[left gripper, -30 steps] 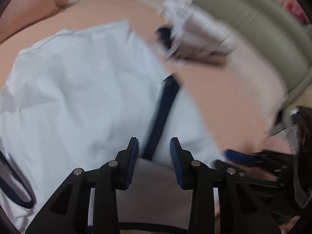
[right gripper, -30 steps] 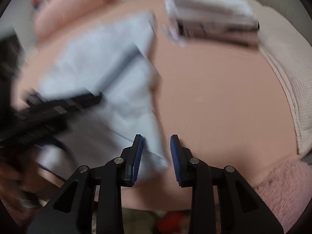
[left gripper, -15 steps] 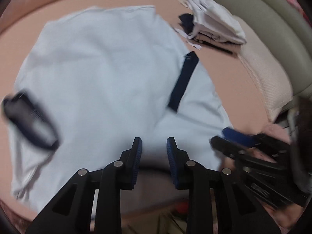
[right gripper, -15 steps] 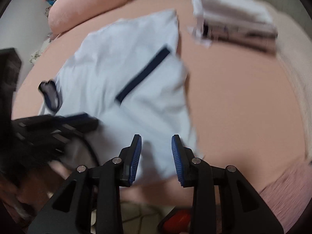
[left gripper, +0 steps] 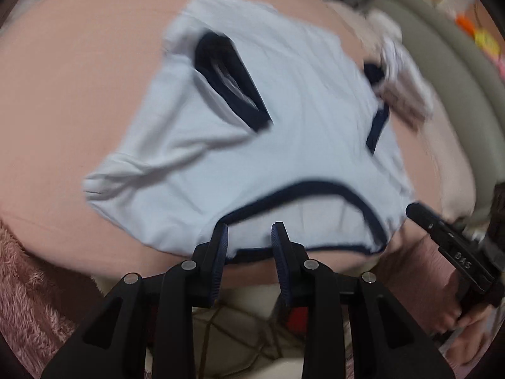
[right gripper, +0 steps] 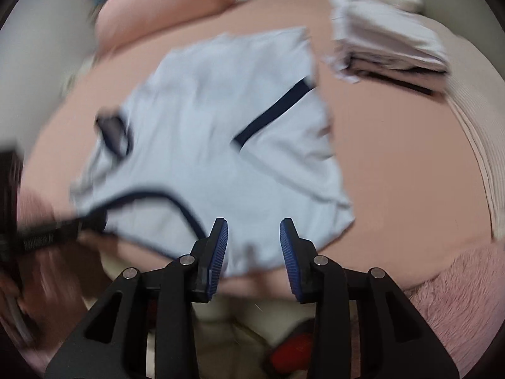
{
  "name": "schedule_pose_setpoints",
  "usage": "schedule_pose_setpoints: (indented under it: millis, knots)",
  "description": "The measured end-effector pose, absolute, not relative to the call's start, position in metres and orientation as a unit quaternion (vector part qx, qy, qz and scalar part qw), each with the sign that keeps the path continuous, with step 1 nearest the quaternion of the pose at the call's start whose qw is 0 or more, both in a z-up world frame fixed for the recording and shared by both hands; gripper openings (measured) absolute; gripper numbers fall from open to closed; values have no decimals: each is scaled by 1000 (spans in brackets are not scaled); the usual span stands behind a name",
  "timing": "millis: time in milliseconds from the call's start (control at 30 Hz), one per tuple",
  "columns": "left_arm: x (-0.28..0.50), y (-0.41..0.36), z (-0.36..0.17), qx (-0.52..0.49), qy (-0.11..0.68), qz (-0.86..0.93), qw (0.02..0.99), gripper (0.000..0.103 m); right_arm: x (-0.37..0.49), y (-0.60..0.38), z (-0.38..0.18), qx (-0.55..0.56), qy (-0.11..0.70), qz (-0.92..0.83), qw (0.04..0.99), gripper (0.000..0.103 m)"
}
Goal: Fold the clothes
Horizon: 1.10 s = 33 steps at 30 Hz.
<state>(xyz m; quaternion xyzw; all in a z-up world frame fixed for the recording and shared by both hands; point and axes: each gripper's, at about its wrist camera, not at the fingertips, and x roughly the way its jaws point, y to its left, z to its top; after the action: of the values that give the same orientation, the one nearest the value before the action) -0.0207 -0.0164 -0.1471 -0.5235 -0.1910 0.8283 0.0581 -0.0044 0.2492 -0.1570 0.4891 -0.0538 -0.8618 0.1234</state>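
My left gripper (left gripper: pixel 249 237) hangs released over the shirt's (left gripper: pixel 252 145) collar; my right gripper (right gripper: pixel 254 235), jaws just widening, grasps nothing. Only its view shows the pillow (right gripper: pixel 164 9) at eleven o'clock.

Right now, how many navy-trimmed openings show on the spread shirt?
3: neckline at the near edge, one sleeve opening left, one sleeve band right. None seems hidden.

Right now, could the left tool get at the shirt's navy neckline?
Probably yes. The left tool is open and empty just short of the navy neckline of the light blue shirt, with nothing between them.
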Motion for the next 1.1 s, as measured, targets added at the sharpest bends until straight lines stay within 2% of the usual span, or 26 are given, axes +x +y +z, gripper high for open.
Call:
schedule_pose_setpoints:
  millis: [67,167,300,400,567,733,867,933,1033,1100]
  knots:
    - [-21,-22,-138,-502,-189,842,50,31,-12,247,-167,500,-60,-854,128,36]
    - [-21,-32,-125,-478,-204,851,72,31,-18,231,-192,548,-11,-828,118,36]
    - [-41,-46,-134,-511,-162,844,11,31,-19,221,-181,533,1,-837,124,36]
    - [-52,-61,-131,-511,-198,836,31,30,-29,206,-169,522,11,-839,153,36]
    - [-94,-73,-102,-469,-114,875,26,30,-62,158,-140,496,20,-840,220,36]
    - [-138,-63,-117,-492,-42,863,105,30,-99,91,-130,479,35,-835,269,36]
    - [-167,-51,-137,-502,-64,855,113,31,-107,46,-156,505,70,-810,291,35]
    - [-176,-53,-152,-516,-77,847,101,31,-113,40,-176,522,84,-804,272,34]
    - [-180,-58,-168,-534,-81,838,83,43,-115,57,-194,536,63,-805,247,31]
    - [-179,-64,-166,-529,-106,837,91,44,-113,70,-193,543,53,-804,235,29]
